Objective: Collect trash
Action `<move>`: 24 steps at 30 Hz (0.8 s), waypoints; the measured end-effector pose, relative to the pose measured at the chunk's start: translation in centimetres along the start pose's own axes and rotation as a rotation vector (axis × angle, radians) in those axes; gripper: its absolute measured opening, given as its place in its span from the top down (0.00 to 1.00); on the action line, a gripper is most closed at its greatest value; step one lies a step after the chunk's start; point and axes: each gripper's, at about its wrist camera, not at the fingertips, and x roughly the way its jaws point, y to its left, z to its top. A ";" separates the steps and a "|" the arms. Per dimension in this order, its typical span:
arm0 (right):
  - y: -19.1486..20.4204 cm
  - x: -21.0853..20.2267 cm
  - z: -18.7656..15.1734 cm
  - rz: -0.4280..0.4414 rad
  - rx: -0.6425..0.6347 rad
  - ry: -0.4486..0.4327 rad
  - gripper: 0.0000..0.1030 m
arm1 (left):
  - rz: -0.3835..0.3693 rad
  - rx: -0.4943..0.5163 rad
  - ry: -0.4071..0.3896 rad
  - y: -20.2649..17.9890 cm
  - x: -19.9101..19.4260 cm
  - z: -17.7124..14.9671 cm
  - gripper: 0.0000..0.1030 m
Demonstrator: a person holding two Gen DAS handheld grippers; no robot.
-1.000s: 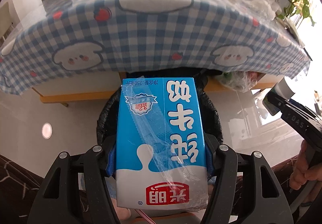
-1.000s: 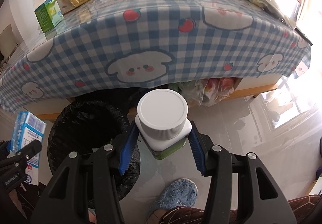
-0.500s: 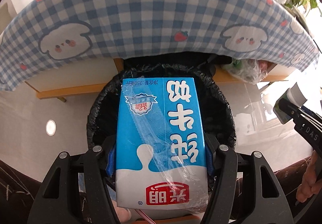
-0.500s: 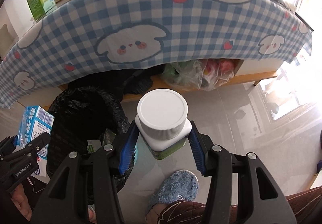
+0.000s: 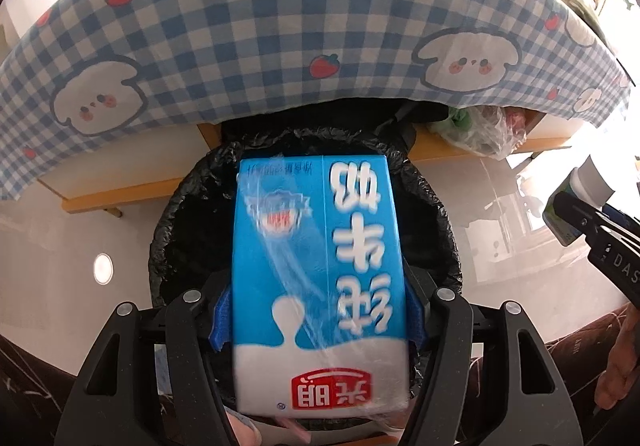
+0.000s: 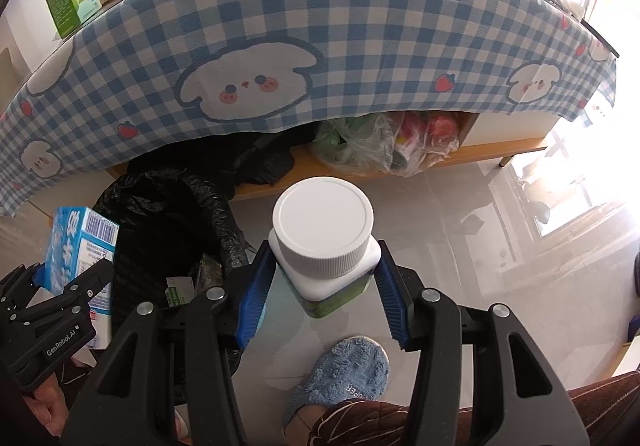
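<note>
A blue and white milk carton [image 5: 320, 278] stands between the fingers of my left gripper [image 5: 320, 318], right over the mouth of a bin lined with a black bag [image 5: 180, 213]. The jaws are opening; the carton looks smeared while the fingers stay sharp, so it is slipping loose. The right wrist view shows the same carton [image 6: 76, 246] tilted over the bin [image 6: 168, 213] at the lower left. My right gripper [image 6: 322, 274] is shut on a white-capped bottle with a green label [image 6: 324, 230], held over the floor to the right of the bin.
A table with a blue checked cloth [image 6: 280, 25] overhangs the bin. On it lie a green box [image 6: 72, 1] and wrappers. Plastic bags [image 6: 380, 145] sit on the shelf beneath. A blue slipper [image 6: 340, 378] and a person's leg are below my right gripper.
Both grippers have sunk towards the bin, so the table top has slid out of view. The carton, sharp before, is now blurred between the left fingers. The bottle stays gripped.
</note>
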 end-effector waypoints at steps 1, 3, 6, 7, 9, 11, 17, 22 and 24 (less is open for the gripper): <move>0.2 0.0 0.0 0.001 -0.005 -0.002 0.53 | -0.001 -0.003 -0.002 0.1 -0.1 0.1 0.34; 0.8 -0.2 0.1 0.003 -0.020 -0.008 0.53 | 0.006 -0.011 -0.006 0.6 -0.3 0.1 0.30; 1.9 -0.6 0.3 0.015 -0.039 -0.020 0.53 | 0.027 -0.015 -0.016 1.5 -0.8 0.0 0.21; 2.4 -0.8 0.3 0.021 -0.047 -0.026 0.53 | 0.035 -0.017 -0.021 1.8 -1.0 0.0 0.18; 3.4 -1.1 0.5 0.033 -0.067 -0.034 0.53 | 0.035 -0.030 -0.032 2.6 -1.5 0.0 0.15; 4.3 -1.2 0.5 0.045 -0.084 -0.039 0.53 | 0.036 -0.037 -0.041 3.1 -1.7 0.1 0.11; 6.6 -1.1 0.4 0.083 -0.111 -0.032 0.53 | 0.076 -0.053 -0.071 5.0 -2.6 0.2 0.06; 7.9 -1.1 0.5 0.095 -0.118 -0.032 0.53 | 0.073 -0.085 -0.082 6.8 -3.2 0.2 0.06; 8.4 -1.1 0.6 0.101 -0.119 -0.031 0.53 | 0.073 -0.100 -0.083 7.5 -3.3 0.2 0.06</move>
